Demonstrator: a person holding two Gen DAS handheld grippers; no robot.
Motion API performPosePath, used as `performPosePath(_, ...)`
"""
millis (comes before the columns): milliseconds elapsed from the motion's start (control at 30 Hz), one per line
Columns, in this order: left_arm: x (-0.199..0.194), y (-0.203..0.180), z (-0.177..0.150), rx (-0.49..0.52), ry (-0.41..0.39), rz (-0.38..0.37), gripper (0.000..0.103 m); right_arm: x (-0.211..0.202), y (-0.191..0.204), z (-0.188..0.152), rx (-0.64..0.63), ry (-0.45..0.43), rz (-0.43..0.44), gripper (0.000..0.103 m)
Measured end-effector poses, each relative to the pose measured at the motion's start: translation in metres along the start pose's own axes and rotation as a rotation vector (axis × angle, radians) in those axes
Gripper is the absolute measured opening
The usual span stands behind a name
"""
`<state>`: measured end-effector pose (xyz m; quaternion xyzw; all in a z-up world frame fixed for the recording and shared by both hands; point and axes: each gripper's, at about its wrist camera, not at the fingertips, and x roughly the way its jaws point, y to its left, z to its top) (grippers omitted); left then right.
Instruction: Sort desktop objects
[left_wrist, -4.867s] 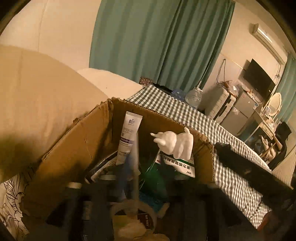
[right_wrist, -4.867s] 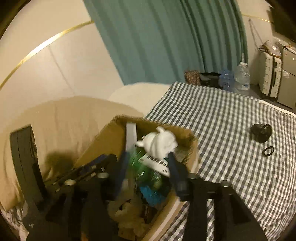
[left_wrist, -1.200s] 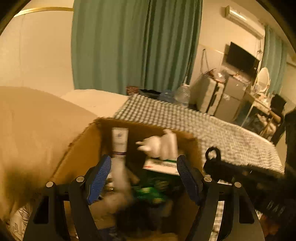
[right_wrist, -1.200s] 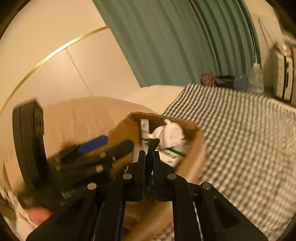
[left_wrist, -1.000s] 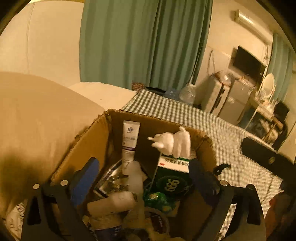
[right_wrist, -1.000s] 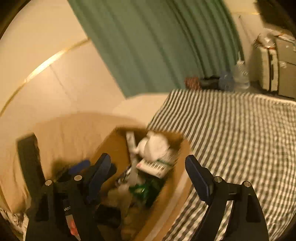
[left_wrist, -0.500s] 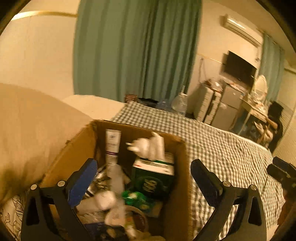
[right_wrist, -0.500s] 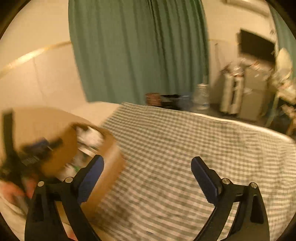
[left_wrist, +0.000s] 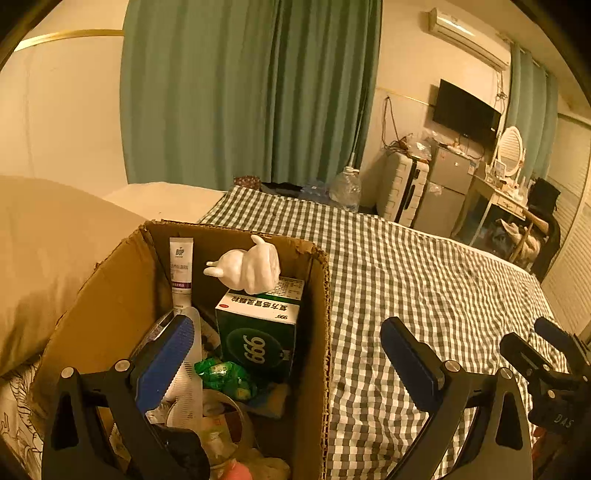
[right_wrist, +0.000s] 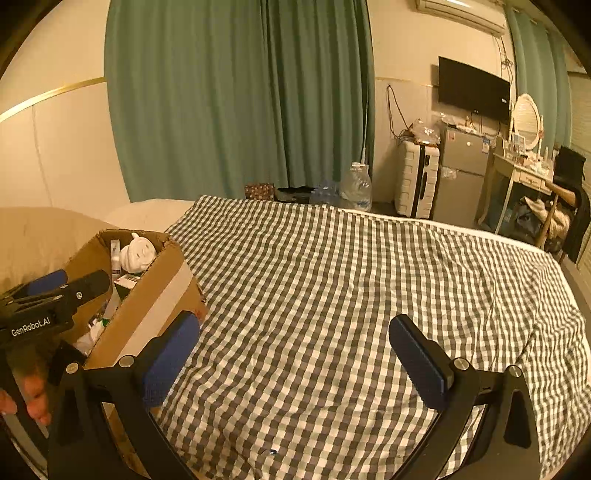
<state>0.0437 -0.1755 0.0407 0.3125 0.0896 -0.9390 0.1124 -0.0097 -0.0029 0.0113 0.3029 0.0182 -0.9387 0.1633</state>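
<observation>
Sorting appears essentially complete: the cardboard box (left_wrist: 314, 295), at 9 o'clock on the checked cloth (right_wrist: 332, 295), holds the white figurine (left_wrist: 247, 271), green carton (left_wrist: 258, 332) and tube (left_wrist: 181, 266) (nothing loose seen on the cloth). Left gripper (left_wrist: 286, 356) hovers straddling the box's right wall, jaws spread and empty; right gripper (right_wrist: 291, 354), likewise agape and empty, is above bare cloth.

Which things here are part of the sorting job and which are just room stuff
Job:
cardboard box
white rabbit figurine
green 999 medicine box
white tube
left gripper and right gripper, jaws open

Just lying about:
water jug
white suitcase
wall TV
round mirror
</observation>
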Motion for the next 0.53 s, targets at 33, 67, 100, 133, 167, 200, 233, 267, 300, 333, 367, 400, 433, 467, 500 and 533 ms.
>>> performPosePath(33, 0.0, 0.001, 0.0, 0.0, 0.0, 0.002, 0.103, 0.002, 0.0, 0.0, 0.008, 0.003, 0.0, 0.103)
performPosePath(67, 0.0, 0.001, -0.001, 0.004, 0.0, -0.001, 0.103, 0.002, 0.0, 0.0, 0.014, 0.003, 0.001, 0.103)
performPosePath(100, 0.0, 0.001, -0.001, 0.008, 0.0, 0.0, 0.103, 0.003, -0.001, 0.0, 0.017, 0.003, 0.003, 0.103)
performPosePath(133, -0.001, 0.0, -0.001, 0.013, -0.003, 0.002, 0.103, 0.003, 0.0, 0.0, 0.015, 0.003, 0.004, 0.103)
performPosePath(167, -0.001, -0.002, -0.002, 0.019, -0.006, 0.007, 0.103, 0.004, 0.002, 0.0, 0.012, 0.004, 0.002, 0.103)
performPosePath(200, -0.001, -0.003, -0.002, 0.026, -0.006, 0.01, 0.103, 0.004, 0.003, -0.001, 0.007, 0.006, 0.0, 0.103)
performPosePath(233, -0.001, -0.004, -0.003, 0.029, -0.006, 0.007, 0.103, 0.005, 0.004, -0.001, 0.001, 0.009, -0.002, 0.103)
performPosePath(267, -0.001, -0.004, -0.003, 0.029, -0.007, 0.006, 0.103, 0.005, 0.004, -0.003, -0.003, 0.01, -0.004, 0.103)
performPosePath(300, -0.002, -0.004, -0.003, 0.029, -0.011, 0.009, 0.103, 0.005, 0.004, -0.004, -0.006, 0.011, -0.004, 0.103)
performPosePath(333, -0.003, -0.004, -0.004, 0.028, -0.015, 0.015, 0.103, 0.006, 0.006, -0.005, -0.014, 0.018, -0.004, 0.103)
performPosePath(367, -0.003, -0.004, -0.004, 0.029, -0.01, 0.022, 0.103, 0.007, 0.007, -0.006, -0.016, 0.021, -0.006, 0.103)
performPosePath(400, -0.002, -0.003, -0.005, 0.031, -0.004, 0.027, 0.103, 0.008, 0.008, -0.007, -0.022, 0.026, -0.007, 0.103)
performPosePath(433, -0.002, -0.003, -0.005, 0.034, -0.002, 0.029, 0.103, 0.009, 0.011, -0.008, -0.024, 0.03, -0.006, 0.103)
performPosePath(467, -0.003, -0.003, -0.005, 0.037, -0.006, 0.036, 0.103, 0.01, 0.011, -0.008, -0.027, 0.033, -0.004, 0.103)
performPosePath(500, -0.002, -0.003, -0.004, 0.039, -0.009, 0.036, 0.103, 0.01, 0.012, -0.009, -0.029, 0.034, -0.004, 0.102)
performPosePath(533, -0.003, -0.003, -0.004, 0.04, -0.011, 0.03, 0.103, 0.01, 0.013, -0.009, -0.032, 0.036, -0.003, 0.103)
